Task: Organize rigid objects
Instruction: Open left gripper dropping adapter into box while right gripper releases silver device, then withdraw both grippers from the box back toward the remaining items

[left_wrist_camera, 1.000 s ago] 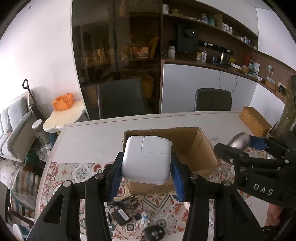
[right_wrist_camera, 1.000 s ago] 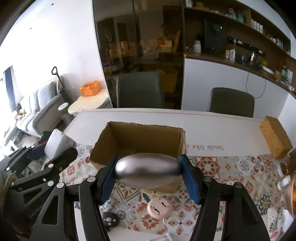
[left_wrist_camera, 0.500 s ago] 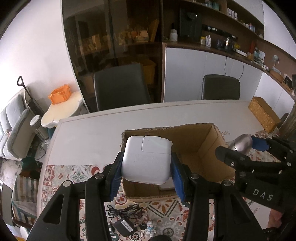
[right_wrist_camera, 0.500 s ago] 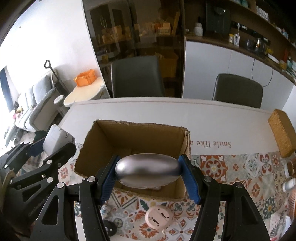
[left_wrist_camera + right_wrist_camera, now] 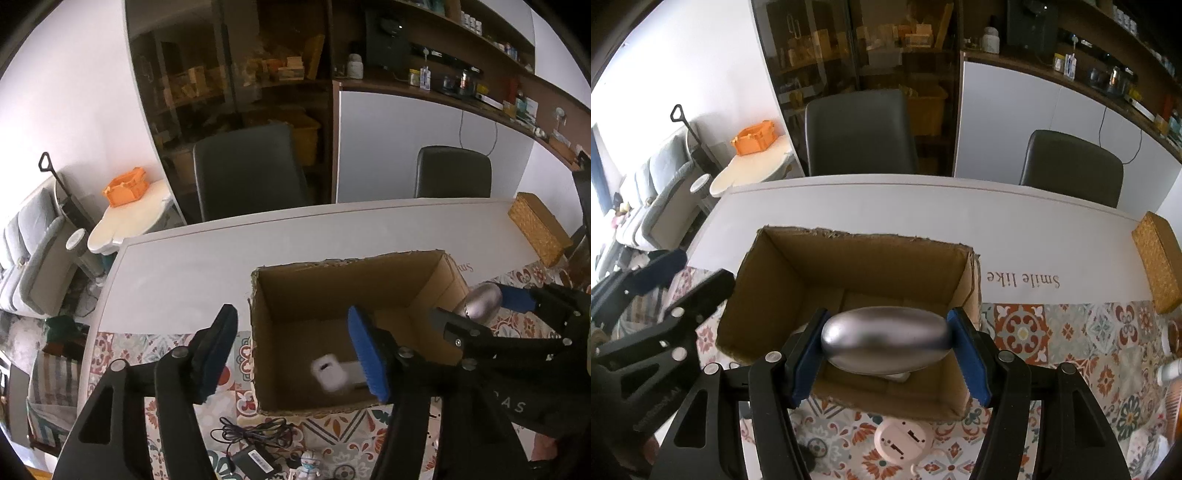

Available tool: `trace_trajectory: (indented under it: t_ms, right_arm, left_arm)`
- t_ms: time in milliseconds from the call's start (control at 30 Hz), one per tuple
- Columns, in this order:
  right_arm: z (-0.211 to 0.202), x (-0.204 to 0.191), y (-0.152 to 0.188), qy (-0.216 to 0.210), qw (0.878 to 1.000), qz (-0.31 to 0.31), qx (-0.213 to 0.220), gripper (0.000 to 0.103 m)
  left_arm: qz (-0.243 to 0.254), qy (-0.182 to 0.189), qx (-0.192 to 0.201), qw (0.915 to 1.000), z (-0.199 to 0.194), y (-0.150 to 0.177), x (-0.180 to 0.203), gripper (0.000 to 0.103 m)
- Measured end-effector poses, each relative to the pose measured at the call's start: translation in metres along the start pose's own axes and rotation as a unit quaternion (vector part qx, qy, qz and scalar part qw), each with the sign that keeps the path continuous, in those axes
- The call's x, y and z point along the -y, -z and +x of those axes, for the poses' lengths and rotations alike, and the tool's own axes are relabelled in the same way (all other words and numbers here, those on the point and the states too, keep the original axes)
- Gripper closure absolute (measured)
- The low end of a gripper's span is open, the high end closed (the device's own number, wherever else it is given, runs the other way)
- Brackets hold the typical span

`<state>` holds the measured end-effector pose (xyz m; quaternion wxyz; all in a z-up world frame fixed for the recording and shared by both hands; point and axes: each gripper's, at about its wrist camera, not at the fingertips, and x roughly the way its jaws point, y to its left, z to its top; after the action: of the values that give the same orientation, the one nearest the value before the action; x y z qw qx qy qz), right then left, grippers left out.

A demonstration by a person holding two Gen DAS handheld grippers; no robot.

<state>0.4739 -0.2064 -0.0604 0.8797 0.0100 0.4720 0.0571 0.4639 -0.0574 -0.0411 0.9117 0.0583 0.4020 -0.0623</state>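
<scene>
Left gripper (image 5: pixel 291 354): stood wide with nothing between its blue pads, poised above the near-left corner of the cardboard box (image 5: pixel 354 295), probably so a let-go item would land inside and not on the counter (image 5: pixel 221 266).
White charger block (image 5: pixel 330 376): showed blurred inside the box, near its front wall; whether it was falling or already at rest on the bottom I could not tell.
Right gripper (image 5: pixel 888 350): was clamped on the silver oval object (image 5: pixel 886 345), one pad at each end, so the smooth rounded body was pinned along its long axis and less likely to slip.
Position of the oval: hung over the near part of the open box, above the rim; I judged it lined up for a drop.
Box: sat open-topped on the counter, straddling the white surface and the patterned mat (image 5: pixel 1071 332), its mouth facing up to take items from both sides.
Things outside the box: a black adapter with cable (image 5: pixel 255 454) and a small figurine (image 5: pixel 308 463) lay on the mat in front; a pink round device (image 5: pixel 905 441) lay just before the front wall.
Task progress: seemingly midway, several items not yet collected.
</scene>
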Motion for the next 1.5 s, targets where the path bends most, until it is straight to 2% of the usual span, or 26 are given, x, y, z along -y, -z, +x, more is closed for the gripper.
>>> trace_trajectory:
  t_ms: [167,367,467,633,767,933,1067,1367,1500]
  right_arm:
    - [-0.003,-0.004,0.004,-0.001,1.000,-0.003,-0.005,0.039]
    - [-0.013,0.001,0.013,0.030,1.000,0.008,0.003,0.037]
    - [-0.025,0.002,0.022,0.041,0.999,0.003,0.010,0.030]
    - [-0.042,0.008,0.042,0.043,0.999,0.019,0.006,0.028]
    - [-0.053,0.015,0.063,0.014,0.999,0.044,-0.018,0.028]
    - [-0.064,0.012,0.094,-0.021,0.998,0.039,-0.049,0.028]
    - [-0.077,0.005,0.117,-0.011,0.999,0.024,-0.045,0.028]
    - [-0.102,0.004,0.148,0.008,0.999,0.017,-0.029,0.028]
    - [-0.109,0.001,0.158,0.013,1.000,0.007,-0.020,0.023]
  left_arm:
    - [-0.005,-0.001,-0.009,0.9999,-0.006,0.006,-0.002,0.034]
    - [-0.019,0.015,-0.031,0.9992,-0.021,0.021,-0.005,0.030]
    - [-0.021,0.023,-0.035,0.9989,-0.033,0.031,-0.004,0.028]
    - [-0.028,0.028,-0.032,0.9987,-0.054,0.051,-0.002,0.026]
    - [-0.022,0.018,-0.026,0.9993,-0.070,0.065,0.000,0.020]
    - [-0.016,0.001,-0.026,0.9995,-0.085,0.086,0.002,0.015]
    - [-0.024,-0.007,-0.033,0.9991,-0.094,0.103,0.003,0.013]
    - [-0.037,-0.023,-0.042,0.9982,-0.110,0.133,0.001,0.007]
    - [-0.049,-0.033,-0.046,0.9971,-0.116,0.149,0.000,0.006]
